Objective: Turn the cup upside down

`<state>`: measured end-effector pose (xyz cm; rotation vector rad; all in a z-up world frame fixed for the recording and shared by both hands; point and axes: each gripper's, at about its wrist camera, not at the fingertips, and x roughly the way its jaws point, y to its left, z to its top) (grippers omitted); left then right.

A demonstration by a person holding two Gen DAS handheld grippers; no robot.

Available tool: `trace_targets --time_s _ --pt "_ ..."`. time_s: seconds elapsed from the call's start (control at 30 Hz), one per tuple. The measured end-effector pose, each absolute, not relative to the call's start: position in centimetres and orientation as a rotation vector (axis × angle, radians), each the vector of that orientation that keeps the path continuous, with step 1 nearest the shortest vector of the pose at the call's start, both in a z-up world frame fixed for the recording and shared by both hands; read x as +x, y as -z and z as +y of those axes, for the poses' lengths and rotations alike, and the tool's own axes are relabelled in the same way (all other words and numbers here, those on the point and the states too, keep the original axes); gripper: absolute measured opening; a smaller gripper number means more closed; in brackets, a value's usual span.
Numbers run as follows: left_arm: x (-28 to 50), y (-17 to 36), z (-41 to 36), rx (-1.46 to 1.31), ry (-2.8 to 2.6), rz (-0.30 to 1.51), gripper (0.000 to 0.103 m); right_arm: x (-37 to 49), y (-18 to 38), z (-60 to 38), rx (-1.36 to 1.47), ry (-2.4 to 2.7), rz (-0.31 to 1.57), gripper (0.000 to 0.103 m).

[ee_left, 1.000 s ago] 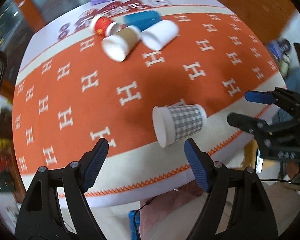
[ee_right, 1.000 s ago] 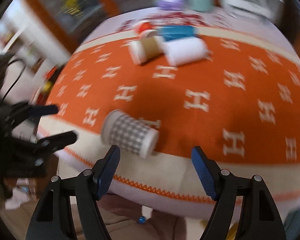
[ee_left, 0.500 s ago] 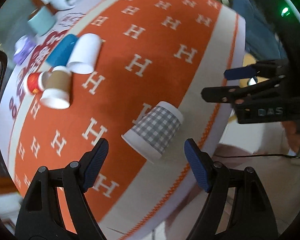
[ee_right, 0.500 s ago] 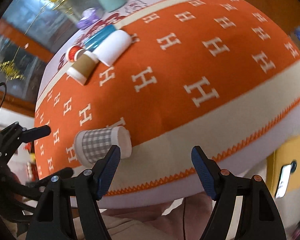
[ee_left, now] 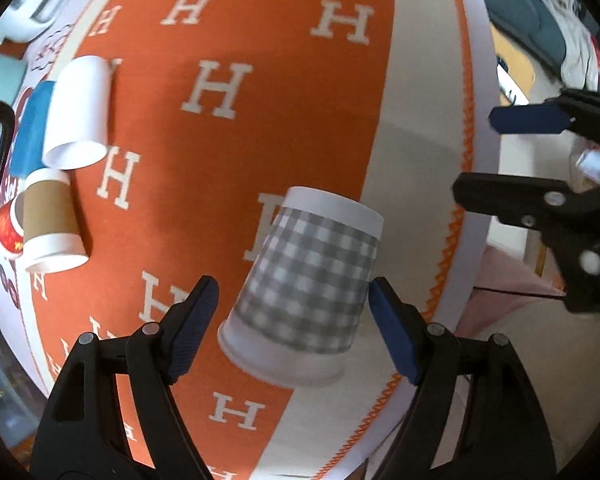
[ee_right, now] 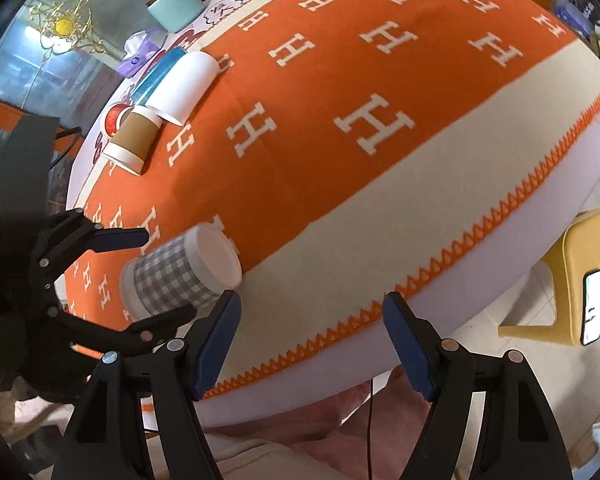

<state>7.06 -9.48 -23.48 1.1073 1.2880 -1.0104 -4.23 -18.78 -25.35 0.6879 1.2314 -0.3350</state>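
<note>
Gingham cup (ee_left: 308, 288) is lying on its side near the tablecloth's (ee_left: 292, 80) cream border, at about six o'clock in the left wrist view, and it is now sitting squarely between the pads of the left gripper (ee_left: 292, 312). A second ago it was lying well ahead and off to the right of those pads; the left gripper has been swinging round and closing in, so the cup's mouth is now pointing toward the camera and its base toward twelve o'clock. The jaws are standing spread, one pad just beside each flank of the cup, with a gap showing on the left side, so nothing is being squeezed yet. The right gripper (ee_right: 312, 340) is hovering with jaws wide apart and nothing between them, with the cup at its nine o'clock. The approach looks finished; pinching the cup wall is probably coming next. The other cups (ee_left: 76, 112) are lying clustered at nine to ten o'clock.
</note>
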Motion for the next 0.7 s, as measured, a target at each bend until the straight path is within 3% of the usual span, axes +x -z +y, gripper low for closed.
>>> trace_targets --time_s 0.1,0.33,0.7 --pt "6.9 24.6 -9.9 1.151 1.012 1.322 0.066 -4.6 25.7 -18.7 0.708 0.344 1.219 0.075" --pt "7.7 23.7 -9.6 1.067 1.010 1.337 0.064 -4.8 26.0 -18.5 0.734 0.345 1.206 0.074" --pt "12.0 19.4 -4.7 0.477 0.889 1.265 0.064 -3.5 24.7 -19.4 0.711 0.286 1.183 0.074"
